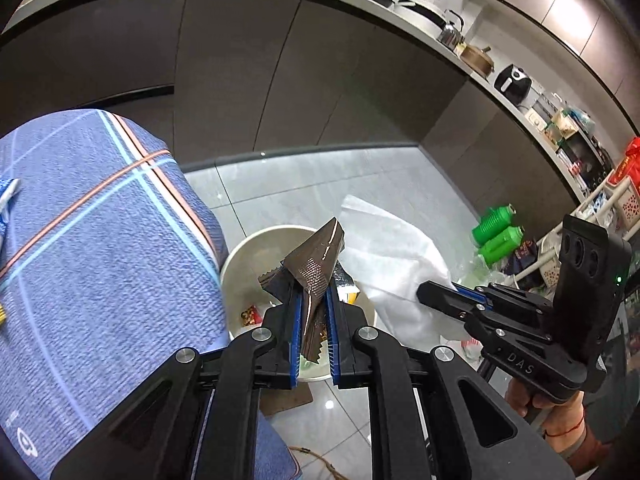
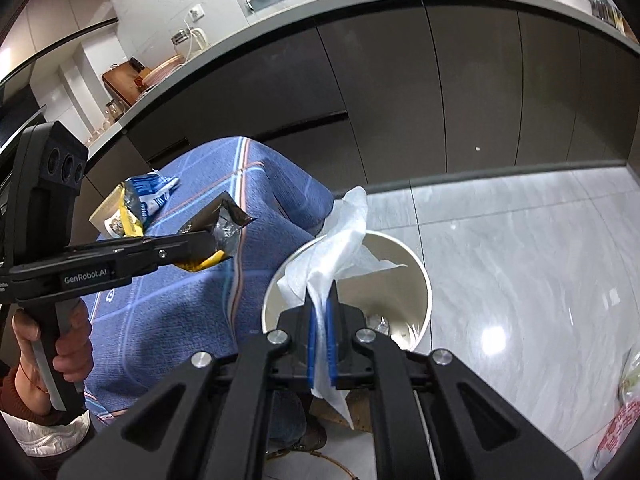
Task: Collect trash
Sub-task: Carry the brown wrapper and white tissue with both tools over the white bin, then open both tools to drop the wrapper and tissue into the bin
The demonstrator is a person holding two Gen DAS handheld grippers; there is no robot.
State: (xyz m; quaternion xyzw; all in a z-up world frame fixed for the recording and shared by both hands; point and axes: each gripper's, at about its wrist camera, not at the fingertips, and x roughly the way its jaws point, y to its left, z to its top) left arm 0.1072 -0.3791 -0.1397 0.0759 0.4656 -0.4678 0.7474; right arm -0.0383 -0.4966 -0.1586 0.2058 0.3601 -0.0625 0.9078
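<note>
left gripper (image 1: 314, 312): clamped on a brown wrapper (image 1: 316, 264) over the white bin (image 1: 240, 256)
right gripper (image 2: 321, 330): clamped on a white tissue (image 2: 340, 232) above the bin
writing: "GenRobot.AI", "DAS"

Right gripper (image 2: 321, 316) is clamping a white tissue (image 2: 340, 240) between its blue fingers (image 2: 311, 336), hanging over the white bin (image 2: 424, 276) on the tiled floor (image 2: 520, 260). At left, the left gripper (image 2: 208, 245) is pinching a dark wrapper (image 2: 226, 222) above the blue-clothed desk (image 2: 180, 312). More wrappers (image 2: 146, 196) are lying on the cloth.
</note>
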